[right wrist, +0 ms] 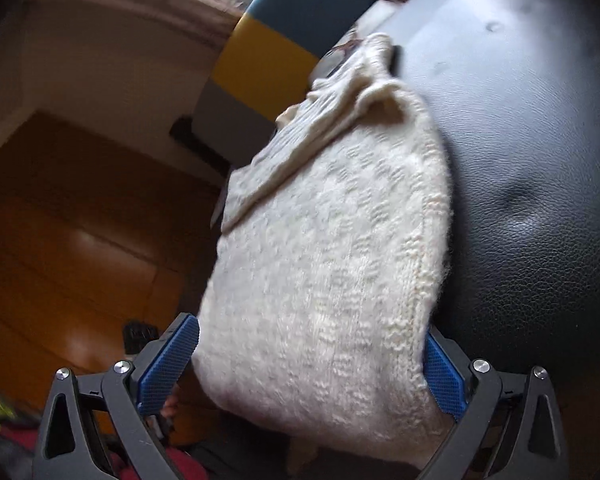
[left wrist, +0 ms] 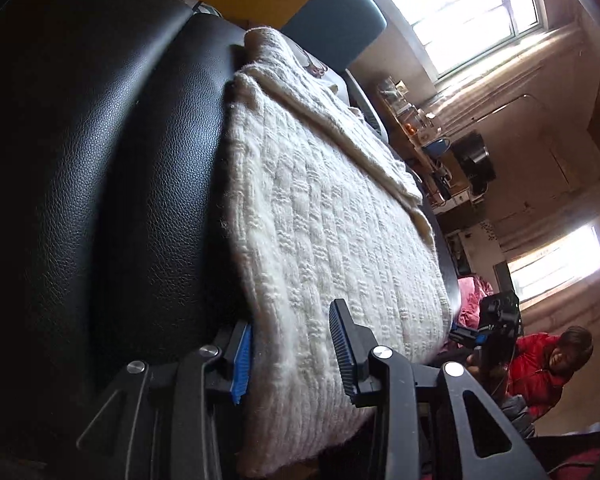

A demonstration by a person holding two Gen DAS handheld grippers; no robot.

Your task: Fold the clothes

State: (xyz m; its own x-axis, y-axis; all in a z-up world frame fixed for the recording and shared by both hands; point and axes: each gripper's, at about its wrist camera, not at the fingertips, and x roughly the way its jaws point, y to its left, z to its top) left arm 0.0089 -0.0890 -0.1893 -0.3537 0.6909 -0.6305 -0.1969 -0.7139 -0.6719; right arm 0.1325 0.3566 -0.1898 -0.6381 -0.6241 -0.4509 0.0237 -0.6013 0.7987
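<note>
Left wrist view first: the black leather seat (left wrist: 112,168) fills the left side, and the cream knit sweater (left wrist: 324,240) lies on it, already folded into a long slab with a narrower flap doubled over its far part. The left gripper (left wrist: 292,352) has its jaws apart, one blue pad tucked between sweater and leather, the other standing clear above the knit, so the near edge sits in the gap but is not pinched. Further right, past the sweater's edge, the other tool shows small, and beyond it a person in a red jacket (left wrist: 540,368) sits under a bright window (left wrist: 460,4).

Right wrist view: wooden floor (right wrist: 68,216) on the left, a striped cushion (right wrist: 276,52) of teal, yellow and grey behind, then the sweater (right wrist: 324,248), then the leather seat (right wrist: 532,160). The right gripper (right wrist: 312,364) also stands wide, its two blue pads bracketing the near end of the sweater, touching or just beside its sides; nothing is clamped.

My reading is that the step is taking hold of the near end to bring it over for the last fold. To do it well, both tools should slide the lower pad fully under all layers, close at matching depth, lift together and keep the edge level so the thick knit does not slip or skew.

Count: one sweater, two grippers, four blue pads, one seat, one cushion, one person, two windows.
</note>
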